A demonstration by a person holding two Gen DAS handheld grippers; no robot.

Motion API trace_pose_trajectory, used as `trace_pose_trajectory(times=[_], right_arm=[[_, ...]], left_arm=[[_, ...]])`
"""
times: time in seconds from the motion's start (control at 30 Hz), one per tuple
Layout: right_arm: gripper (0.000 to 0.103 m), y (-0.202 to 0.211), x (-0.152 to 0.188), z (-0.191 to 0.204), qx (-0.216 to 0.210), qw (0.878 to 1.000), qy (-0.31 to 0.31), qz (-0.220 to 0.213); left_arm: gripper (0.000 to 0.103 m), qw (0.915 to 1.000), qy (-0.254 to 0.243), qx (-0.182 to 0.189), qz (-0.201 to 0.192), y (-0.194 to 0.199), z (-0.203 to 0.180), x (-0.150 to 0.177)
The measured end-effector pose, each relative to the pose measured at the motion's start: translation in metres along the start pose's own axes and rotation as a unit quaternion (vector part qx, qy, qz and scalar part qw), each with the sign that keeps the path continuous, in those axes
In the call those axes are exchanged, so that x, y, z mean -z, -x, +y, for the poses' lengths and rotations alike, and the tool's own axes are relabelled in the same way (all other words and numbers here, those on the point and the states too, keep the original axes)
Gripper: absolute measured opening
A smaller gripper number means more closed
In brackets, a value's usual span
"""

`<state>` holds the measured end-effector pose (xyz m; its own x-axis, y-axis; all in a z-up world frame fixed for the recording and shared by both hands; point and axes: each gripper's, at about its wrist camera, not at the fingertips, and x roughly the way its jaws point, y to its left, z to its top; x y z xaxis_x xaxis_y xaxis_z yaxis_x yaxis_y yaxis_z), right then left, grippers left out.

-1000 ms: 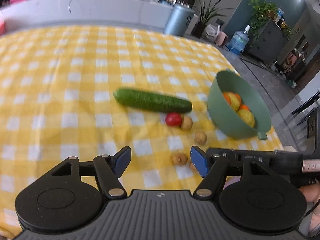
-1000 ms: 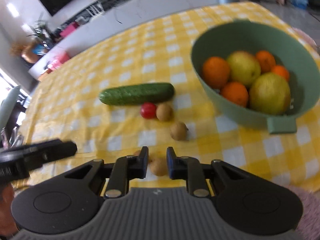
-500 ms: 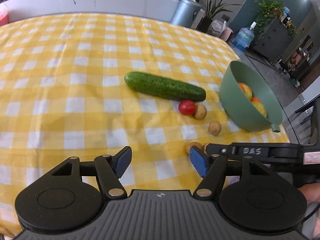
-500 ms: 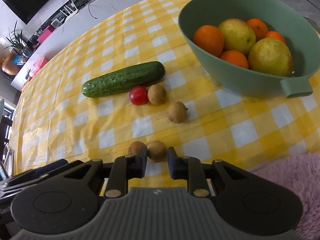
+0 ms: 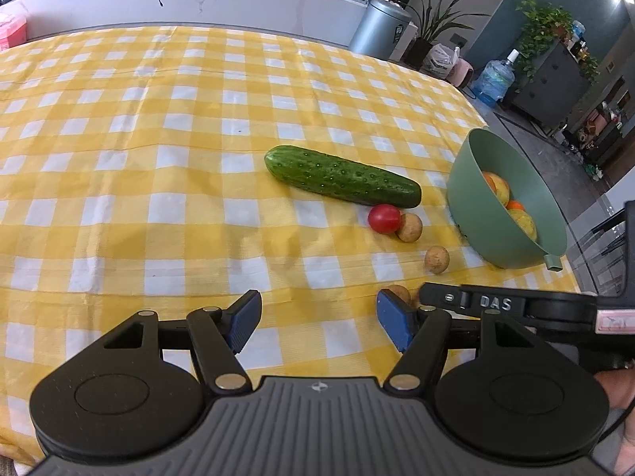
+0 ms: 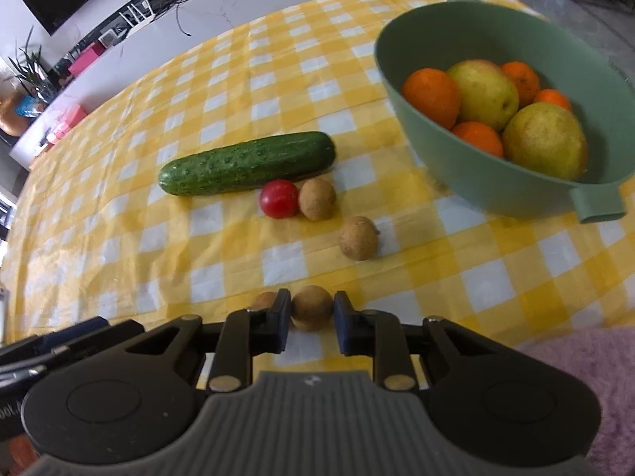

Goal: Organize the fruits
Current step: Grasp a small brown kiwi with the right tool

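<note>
Right claw pinches one small brown fruit at the near table edge; left claw waits empty.

From the left: the left gripper (image 5: 317,319) hangs wide apart over the checked cloth (image 5: 158,158), holding nothing; the cucumber (image 6: 246,163), tomato (image 6: 279,199) and two loose brown fruits lie mid-table; the right gripper (image 6: 311,315) is clamped on a brown fruit (image 6: 312,308). Next, I judge, comes a lift and carry right to the green bowl (image 6: 496,186), clearing its rim.

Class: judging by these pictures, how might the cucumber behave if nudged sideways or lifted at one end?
The cucumber looks round-sided, so it would probably roll. It seems stiff, likely lifting without sagging. Its bumpy skin may aid grip.
</note>
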<state>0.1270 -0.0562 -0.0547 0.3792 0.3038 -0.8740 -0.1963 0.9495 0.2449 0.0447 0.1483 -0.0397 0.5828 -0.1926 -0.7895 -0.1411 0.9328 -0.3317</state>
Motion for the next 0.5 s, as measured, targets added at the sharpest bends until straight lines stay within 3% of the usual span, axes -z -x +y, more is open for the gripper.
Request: trace_pose_trajectory(times=[0.2,0.5], right_arm=[[0.019,0.001,0.002,0.007,0.064,0.997,0.052,-0.004],[0.022,-0.014,-0.004,0.005,0.074,0.996,0.048,-0.001]], left_arm=[[0.078,0.9999,-0.006,-0.005,0.009,-0.004,-0.002,0.001],[0.078,0.9998,-0.012,-0.003,0.016,-0.006,-0.005,0.003]])
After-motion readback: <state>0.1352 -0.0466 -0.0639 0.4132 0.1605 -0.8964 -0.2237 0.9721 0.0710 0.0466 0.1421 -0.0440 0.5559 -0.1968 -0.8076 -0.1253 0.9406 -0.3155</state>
